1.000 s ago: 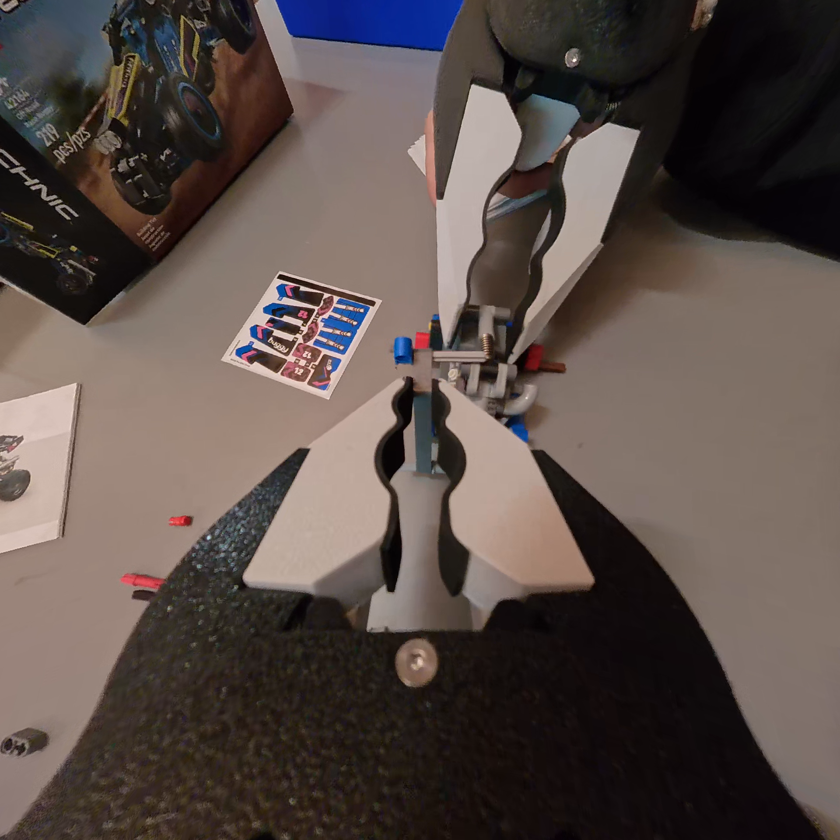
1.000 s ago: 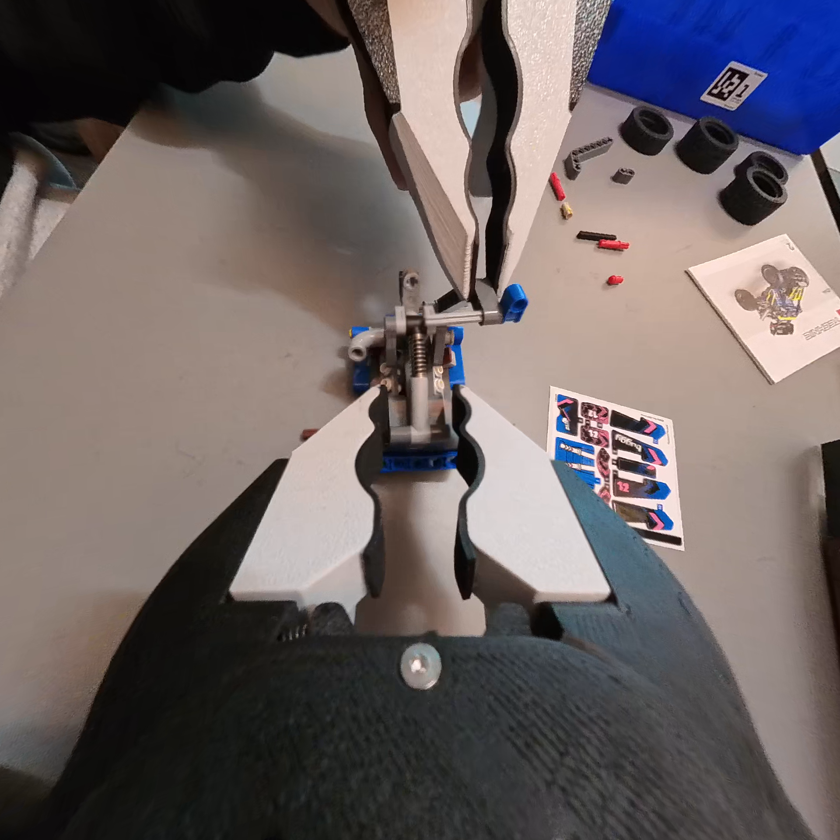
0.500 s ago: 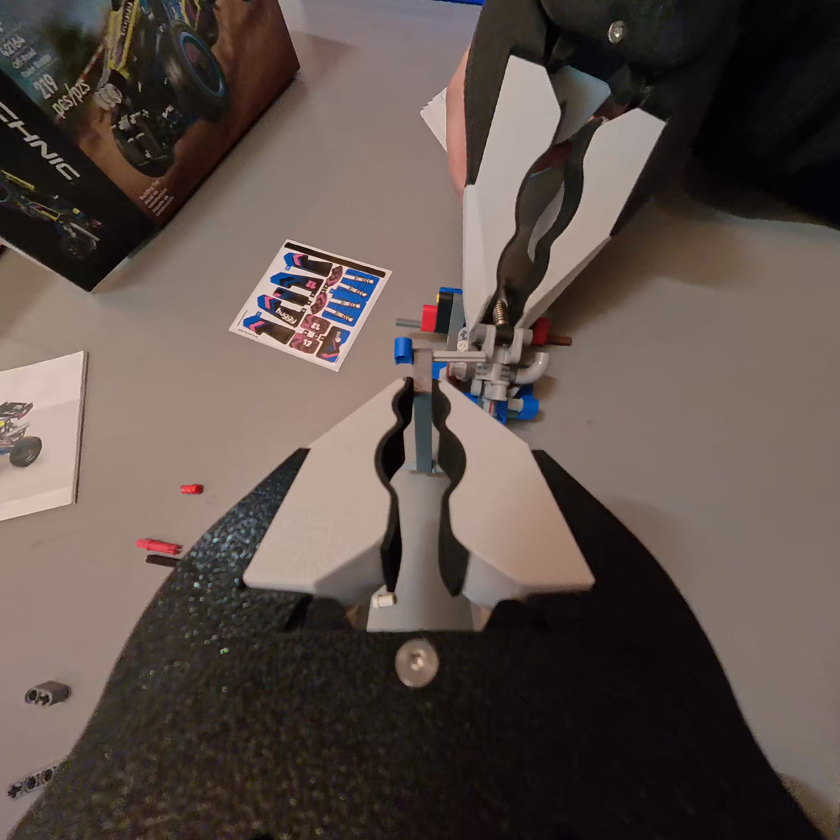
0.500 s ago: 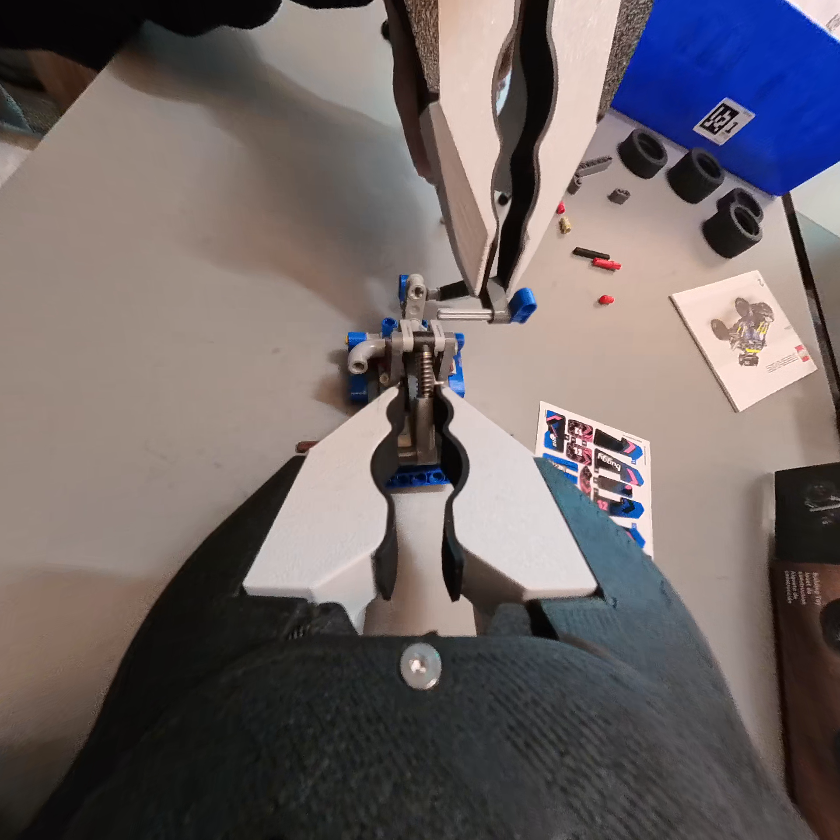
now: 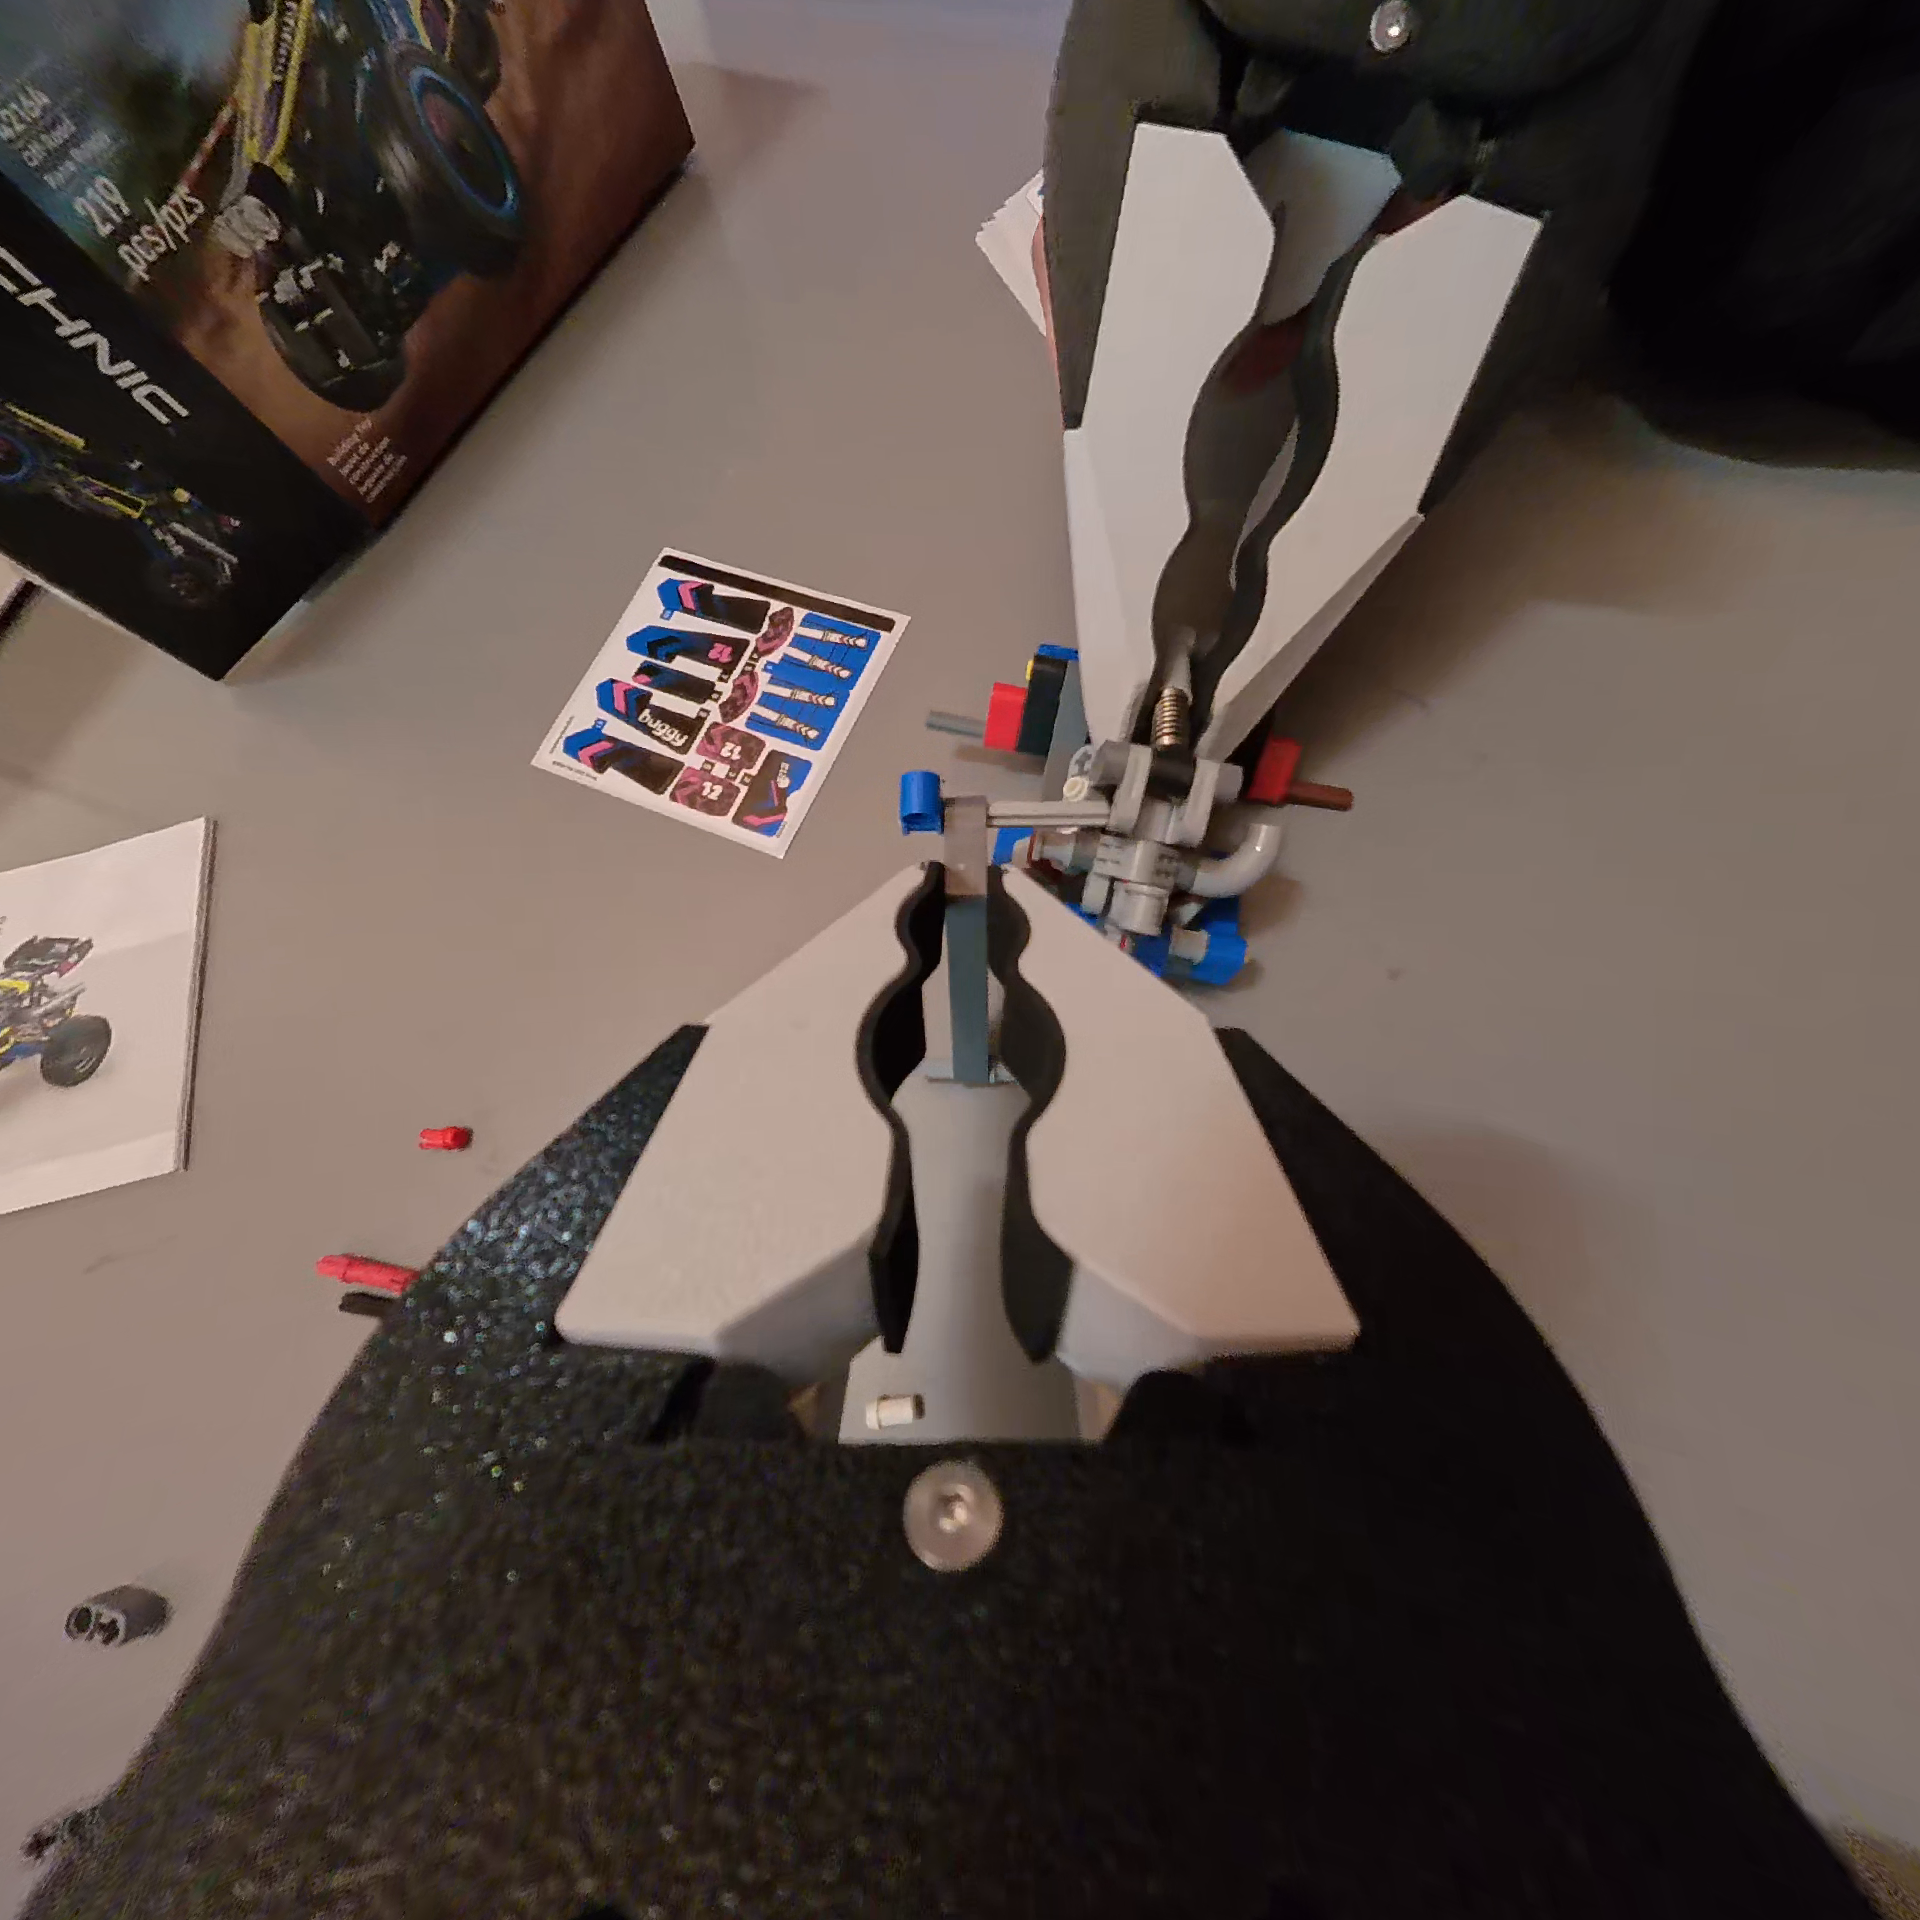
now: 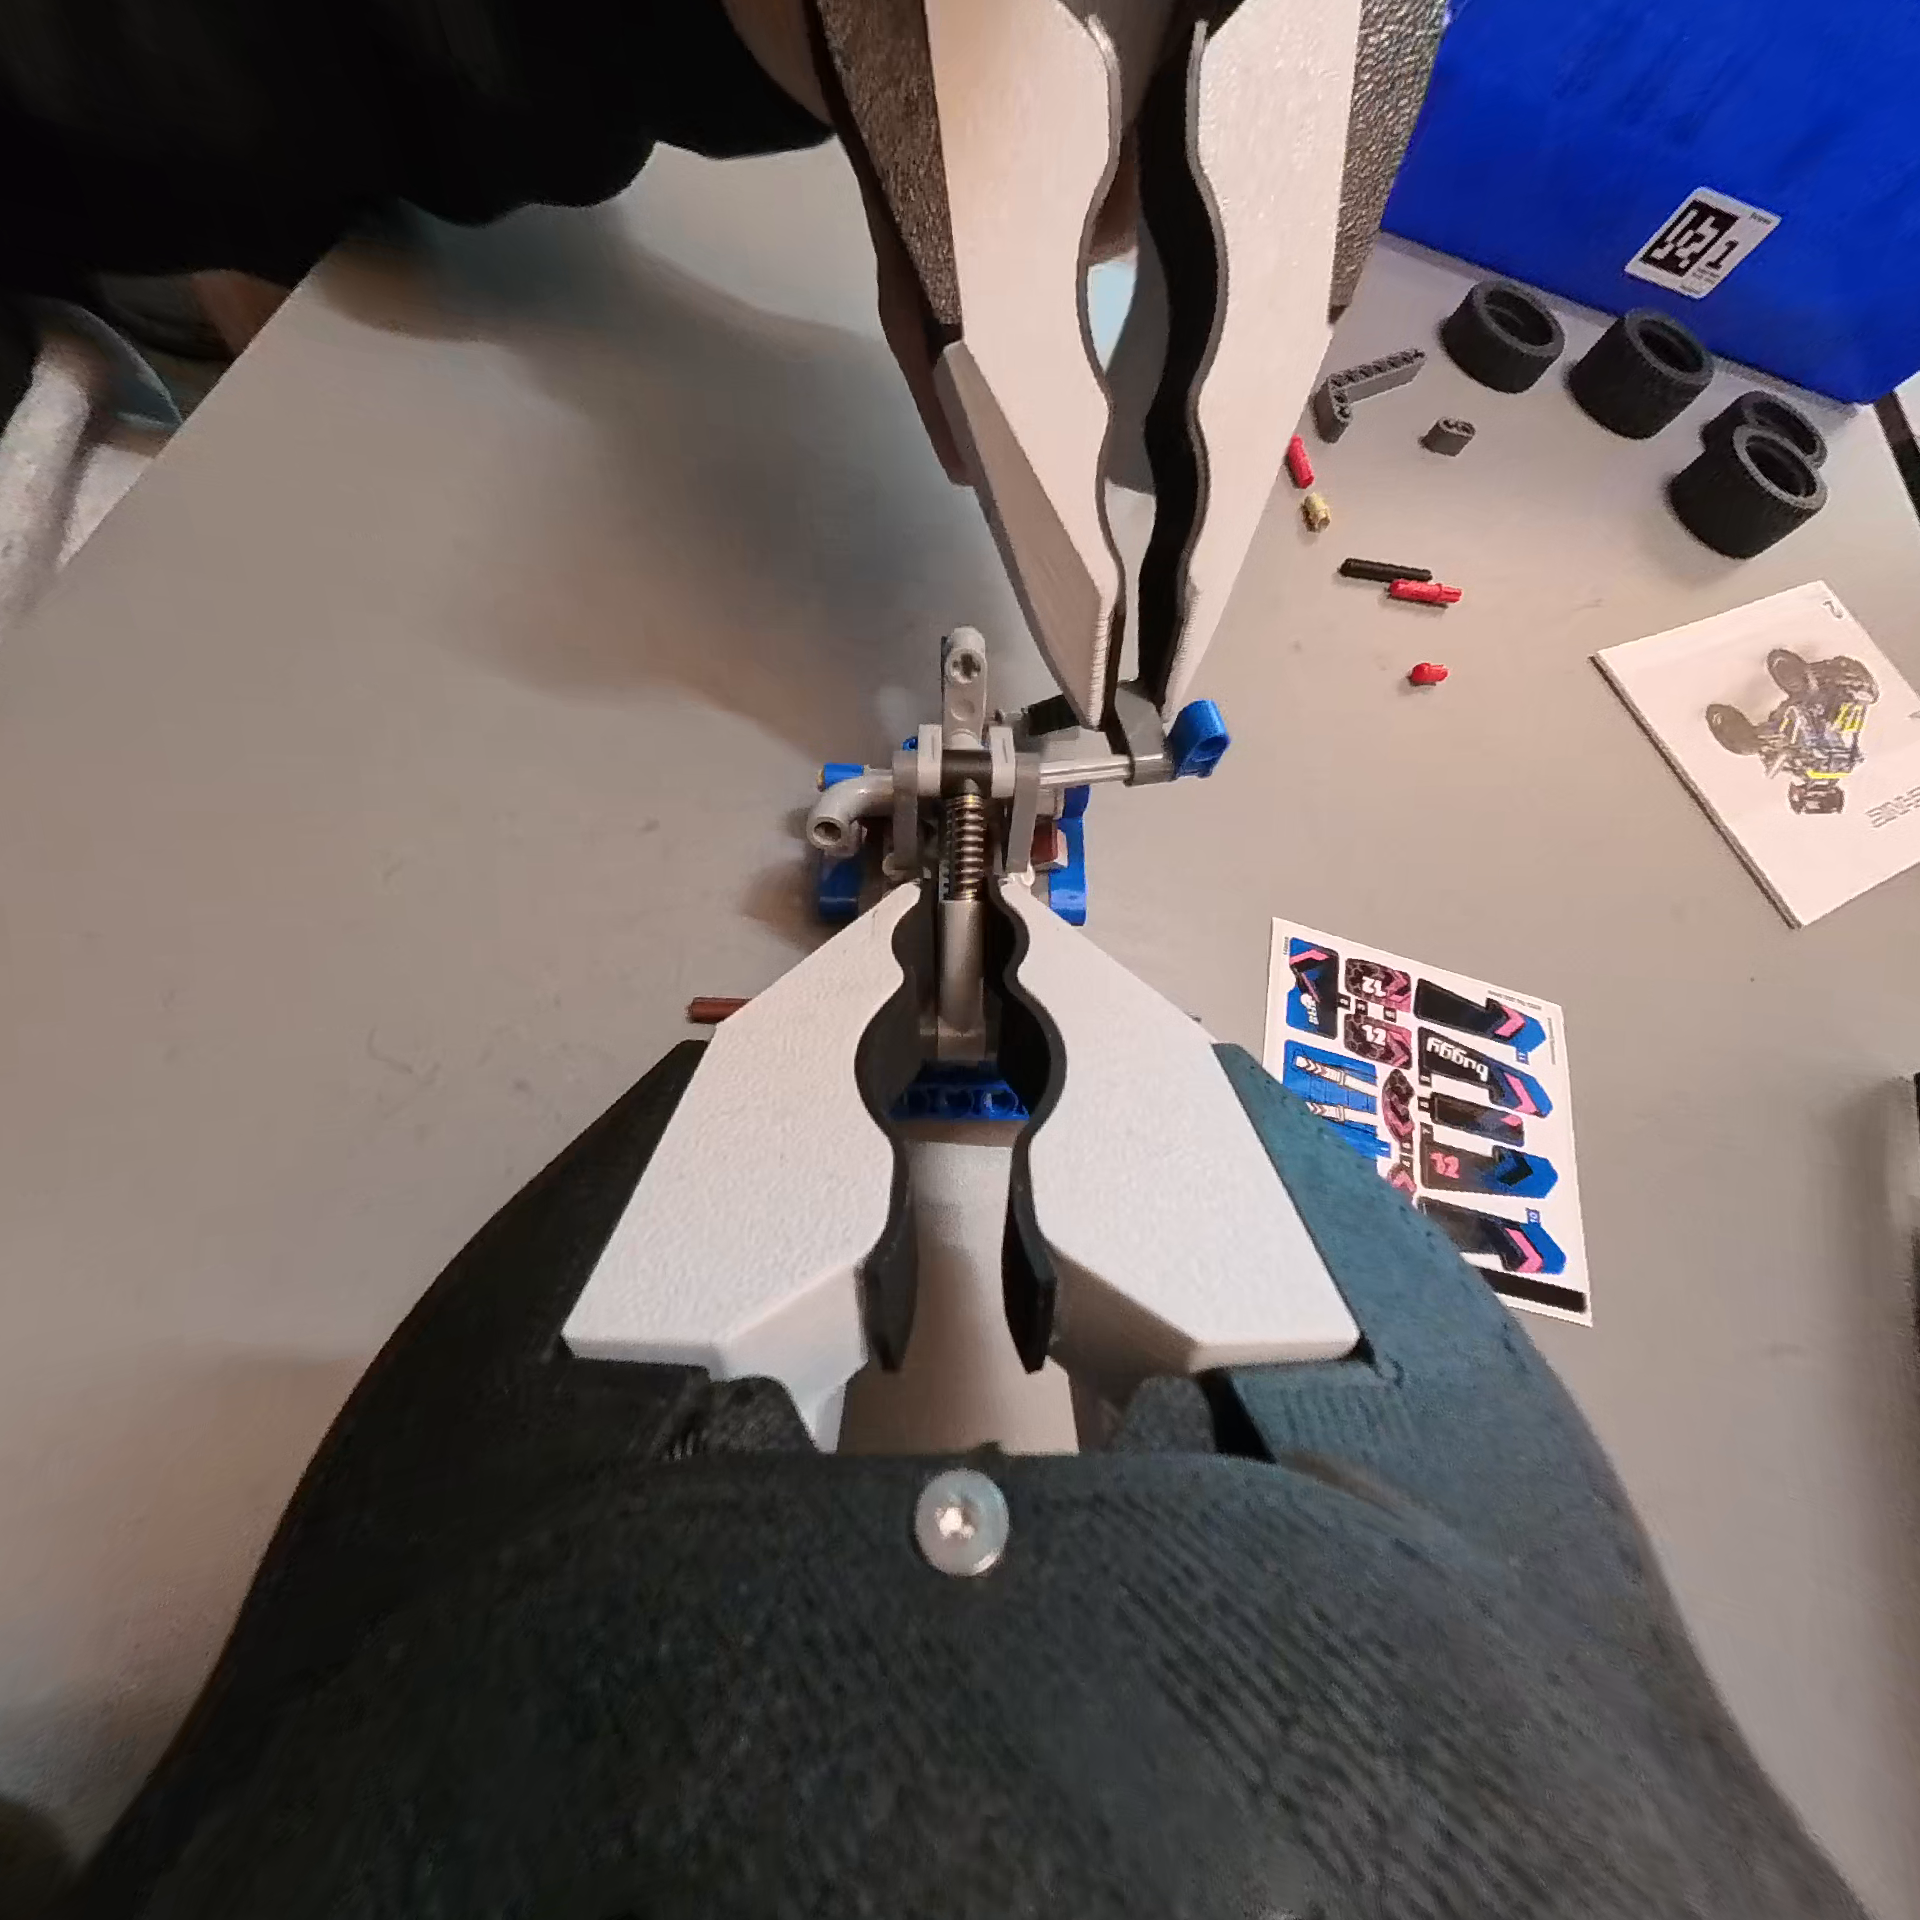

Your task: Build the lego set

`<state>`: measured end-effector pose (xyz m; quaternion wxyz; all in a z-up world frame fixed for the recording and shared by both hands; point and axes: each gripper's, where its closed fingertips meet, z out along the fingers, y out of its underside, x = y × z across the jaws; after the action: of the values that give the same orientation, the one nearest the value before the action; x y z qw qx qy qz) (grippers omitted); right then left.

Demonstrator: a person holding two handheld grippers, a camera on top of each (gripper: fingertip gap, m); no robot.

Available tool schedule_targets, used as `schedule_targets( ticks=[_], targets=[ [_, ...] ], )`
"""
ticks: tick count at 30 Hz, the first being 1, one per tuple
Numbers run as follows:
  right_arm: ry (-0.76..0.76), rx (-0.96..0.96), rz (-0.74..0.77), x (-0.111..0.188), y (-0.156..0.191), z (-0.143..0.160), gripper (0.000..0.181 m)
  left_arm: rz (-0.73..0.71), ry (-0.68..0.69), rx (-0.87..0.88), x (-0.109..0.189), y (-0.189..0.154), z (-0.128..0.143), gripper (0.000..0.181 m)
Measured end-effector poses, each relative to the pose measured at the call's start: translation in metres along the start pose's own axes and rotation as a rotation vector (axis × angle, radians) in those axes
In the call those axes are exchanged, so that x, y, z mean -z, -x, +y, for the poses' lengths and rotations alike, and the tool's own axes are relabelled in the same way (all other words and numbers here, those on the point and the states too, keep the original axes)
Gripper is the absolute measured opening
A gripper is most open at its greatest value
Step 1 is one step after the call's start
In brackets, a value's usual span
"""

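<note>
Two grippers hold a small grey-and-blue plastic brick assembly [image 6: 956,821] on the grey table [image 6: 416,623].

The right gripper [image 6: 961,904] is clenched on the assembly's upright grey spring shock absorber. The left gripper [image 5: 961,883] pinches a thin dark-grey beam [image 5: 964,935], whose light-grey axle [image 5: 1023,816], capped by a blue connector [image 5: 920,802], reaches into the assembly's top. A colourful sticker sheet [image 5: 722,698] lies just beside, four black rubber tyres [image 6: 1642,374] well apart.

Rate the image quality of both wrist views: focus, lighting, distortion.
Left wrist view: dim and warm, the box is soft, the sticker sheet sharp, and the edges show fisheye bending. Right wrist view: brighter, with the lego assembly crisp and shadows on the table.
</note>
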<state>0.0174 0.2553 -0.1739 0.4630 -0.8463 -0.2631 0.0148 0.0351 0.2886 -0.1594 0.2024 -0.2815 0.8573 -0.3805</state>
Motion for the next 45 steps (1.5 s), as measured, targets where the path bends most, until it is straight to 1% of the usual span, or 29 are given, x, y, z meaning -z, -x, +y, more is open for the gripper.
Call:
schedule_targets(
  ticks=[6, 13, 22, 25, 30, 33, 37, 38, 41, 43, 45],
  targets=[
    [-0.017, -0.022, -0.014, -0.0002, 0.0001, -0.0002, 0.006, 0.060, -0.066, 0.058, 0.0034, -0.0012, -0.0030, 0.005],
    [-0.024, -0.028, -0.014, -0.0008, -0.0004, -0.0003, 0.006, 0.096, -0.085, 0.071, 0.0032, -0.0023, 0.0000, 0.005],
    [-0.035, -0.051, -0.021, -0.0015, -0.0012, -0.0003, 0.007, 0.022, -0.192, -0.171, 0.0037, 0.0002, -0.0062, 0.005],
    [-0.037, -0.057, -0.022, -0.0016, -0.0012, -0.0004, 0.007, 0.024, -0.181, -0.142, 0.0040, -0.0002, -0.0052, 0.005],
    [-0.041, -0.070, -0.026, -0.0015, -0.0014, -0.0004, 0.007, -0.001, -0.194, -0.193, 0.0040, 0.0003, -0.0066, 0.005],
    [-0.043, -0.078, -0.015, -0.0017, -0.0037, -0.0002, 0.007, 0.002, -0.189, -0.143, 0.0029, 0.0027, -0.0058, 0.005],
    [-0.067, -0.067, -0.003, -0.0013, -0.0045, -0.0010, 0.006, -0.006, -0.188, -0.126, 0.0022, 0.0043, -0.0074, 0.005],
    [-0.069, -0.060, -0.005, -0.0012, -0.0038, -0.0012, 0.008, -0.009, -0.190, -0.133, 0.0023, 0.0044, -0.0077, 0.005],
    [-0.061, -0.088, -0.017, 0.0018, -0.0026, -0.0004, 0.034, -0.016, -0.183, -0.133, 0.0022, 0.0056, -0.0068, 0.005],
    [-0.050, -0.092, -0.008, 0.0047, -0.0032, 0.0004, 0.046, -0.017, -0.183, -0.129, 0.0019, 0.0061, -0.0064, 0.005],
    [-0.070, -0.072, 0.016, 0.0065, -0.0057, -0.0056, 0.048, -0.020, -0.190, -0.130, 0.0025, 0.0063, -0.0076, 0.005]
  ],
)
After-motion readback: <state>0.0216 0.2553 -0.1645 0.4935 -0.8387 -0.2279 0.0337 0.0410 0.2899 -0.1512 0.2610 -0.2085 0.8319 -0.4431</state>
